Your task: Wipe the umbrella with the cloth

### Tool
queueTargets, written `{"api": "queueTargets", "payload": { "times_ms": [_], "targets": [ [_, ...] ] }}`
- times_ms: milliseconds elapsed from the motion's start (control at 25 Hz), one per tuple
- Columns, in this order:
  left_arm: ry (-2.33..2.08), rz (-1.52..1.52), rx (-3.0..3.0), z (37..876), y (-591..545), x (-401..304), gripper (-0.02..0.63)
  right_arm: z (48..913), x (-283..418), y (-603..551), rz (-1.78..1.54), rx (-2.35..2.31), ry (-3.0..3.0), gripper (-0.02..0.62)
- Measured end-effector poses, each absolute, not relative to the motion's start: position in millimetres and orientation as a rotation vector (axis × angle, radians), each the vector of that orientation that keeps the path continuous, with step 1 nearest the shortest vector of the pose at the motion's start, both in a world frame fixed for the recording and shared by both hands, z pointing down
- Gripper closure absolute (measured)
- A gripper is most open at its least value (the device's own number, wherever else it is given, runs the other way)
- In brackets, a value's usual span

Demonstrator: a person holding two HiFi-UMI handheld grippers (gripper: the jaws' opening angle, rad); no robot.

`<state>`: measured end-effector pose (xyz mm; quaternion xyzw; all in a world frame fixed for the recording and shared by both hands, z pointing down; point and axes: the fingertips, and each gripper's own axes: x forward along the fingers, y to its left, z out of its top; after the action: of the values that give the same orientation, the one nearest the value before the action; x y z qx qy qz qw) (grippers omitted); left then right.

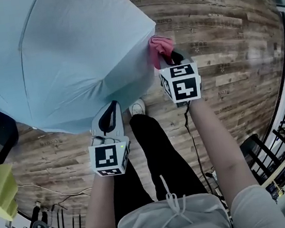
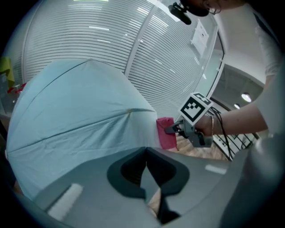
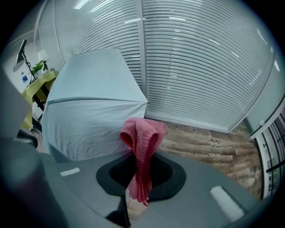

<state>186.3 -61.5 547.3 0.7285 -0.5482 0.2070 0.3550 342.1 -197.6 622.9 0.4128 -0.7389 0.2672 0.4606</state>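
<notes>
The umbrella point(image 1: 56, 54) sits open on the wooden floor point(image 1: 225, 27). Its pale blue canopy is stretched thin over slim ribs, so it is likely light, springy and quick to skid or roll under a push. The rim seam or a rib end looks like the firmest place to steady it, rather than the slack panel.

At the umbrella's right rim is the pink cloth point(image 1: 161, 47). It is soft, limp terry that should drape and drag rather than slide. The right gripper point(image 3: 142, 160) has its jaws clamped on the cloth's bunched middle, with a folded pad standing out ahead and a tail hanging below.

At the umbrella's near rim, the left gripper point(image 2: 146, 153) has its jaws closed together, seemingly pinching the hem.
</notes>
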Motion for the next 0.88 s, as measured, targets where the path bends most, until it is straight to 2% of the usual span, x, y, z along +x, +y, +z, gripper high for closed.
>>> {"api": "queueTargets", "payload": {
  "times_ms": [400,880],
  "targets": [
    [-1.401,0.530,2.037,455,-47,164,0.598,500,311,-128,0.660,1.092,-1.895,0.534],
    [-1.458,0.337,2.212,239,-15,94,0.599,284,204,-40,0.702,1.229,-2.121,0.534]
  ]
}}
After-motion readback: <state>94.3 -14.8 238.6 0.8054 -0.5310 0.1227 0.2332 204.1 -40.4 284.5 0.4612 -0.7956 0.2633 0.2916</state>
